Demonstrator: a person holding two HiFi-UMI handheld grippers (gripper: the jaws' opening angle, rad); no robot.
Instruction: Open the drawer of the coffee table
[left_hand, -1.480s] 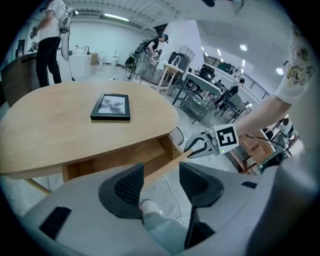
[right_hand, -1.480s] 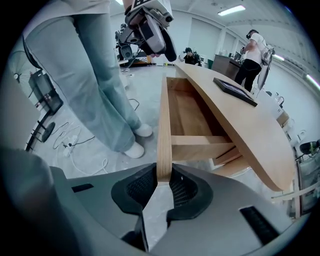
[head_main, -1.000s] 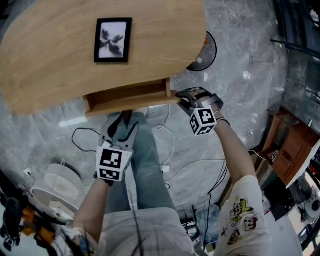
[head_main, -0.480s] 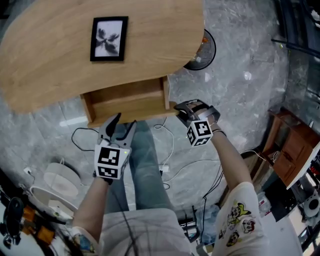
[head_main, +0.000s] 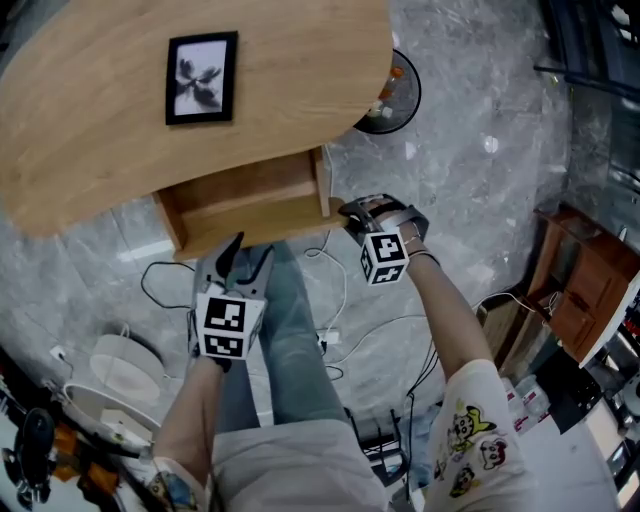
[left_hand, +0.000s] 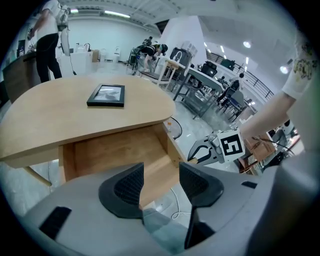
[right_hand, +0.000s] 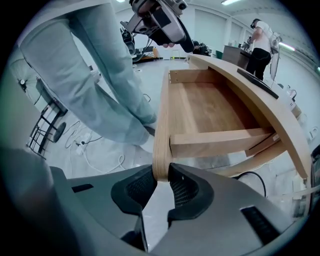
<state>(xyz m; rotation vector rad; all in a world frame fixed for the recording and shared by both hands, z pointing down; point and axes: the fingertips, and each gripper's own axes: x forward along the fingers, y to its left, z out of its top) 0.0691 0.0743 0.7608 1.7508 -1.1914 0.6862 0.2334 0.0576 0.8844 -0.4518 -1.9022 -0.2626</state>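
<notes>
Your desk (head_main: 100, 130) and its drawer (head_main: 250, 205) share one pale honey wood, finely grained. The picture frame (head_main: 202, 77) is black around a grey-white print with a dark flower shape. The floor (head_main: 480, 100) is grey stone, veined white. The left hand-held gripper (head_main: 250, 250) and the right hand-held gripper (head_main: 345, 213) are grey with black cross-hatched pads (left_hand: 130, 185) — their cubes (head_main: 223, 326) carry black-and-white square markers. Your trousers (head_main: 295, 340) are pale blue-grey.

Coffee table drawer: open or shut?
Open: the drawer juts out from under the tabletop, inside visible; the right gripper grips its front panel.
</notes>
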